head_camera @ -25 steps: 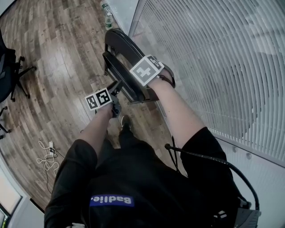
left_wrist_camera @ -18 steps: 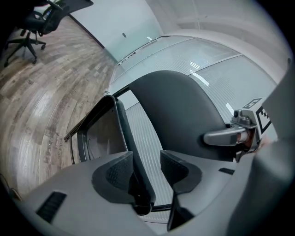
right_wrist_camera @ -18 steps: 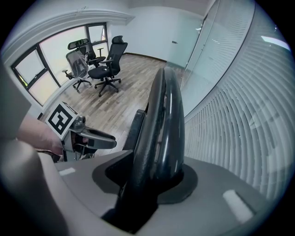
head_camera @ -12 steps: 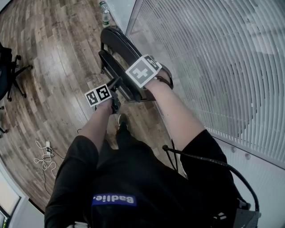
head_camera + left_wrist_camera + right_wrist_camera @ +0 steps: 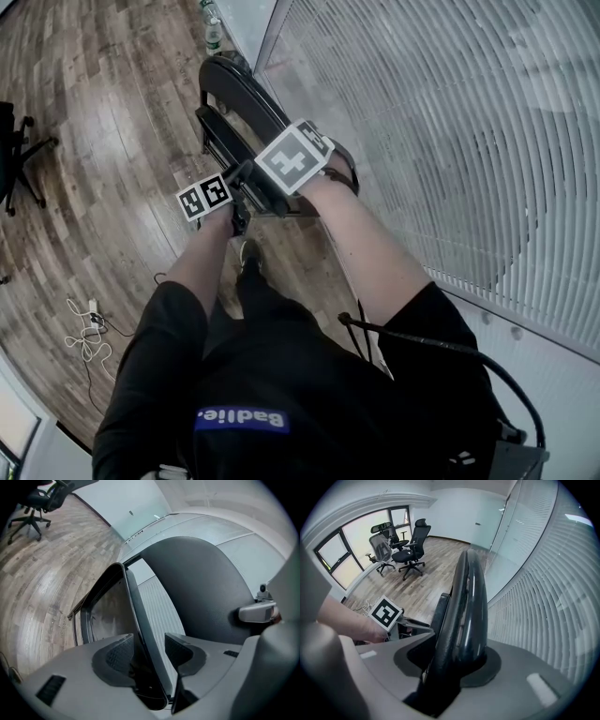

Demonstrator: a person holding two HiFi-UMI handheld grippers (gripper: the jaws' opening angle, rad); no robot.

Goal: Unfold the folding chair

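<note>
- Head view: far left, an office chair (image 5: pixel 14 150) and loose cables (image 5: pixel 84 328) sit on the wood floor (image 5: pixel 112 112), well apart from my work. That bare side is where the seat has room to swing out.
- Left gripper view: my left tongs (image 5: pixel 149 651) point shallowly along the chair (image 5: pixel 201 588), astride a thin black edge (image 5: pixel 132 604) that I take for the seat's.
- Their jaws have just been opening. The edge stands between the pads (image 5: pixel 119 651) with a gap on its right side, so nothing is squeezed. I judge I am loosening to reseat where a push would swing the seat away from the back.
- Mid-frame in the head view, the chair stands folded flat, just beside the wall, its seat side turned to the open floor. The unfolding looks barely begun.
- Right gripper view: my right tongs (image 5: pixel 454 663) come steeply down from above and are clamped on the chair's glossy top bar (image 5: pixel 471 588), with a pad pressing on each side. I hold there to keep the chair upright and anchor the back while the other hand works the seat.
- Far right, the slatted glass wall (image 5: pixel 450 141) stands close behind the chair, so it can open leftward only. On this smooth floor the legs might slide.
</note>
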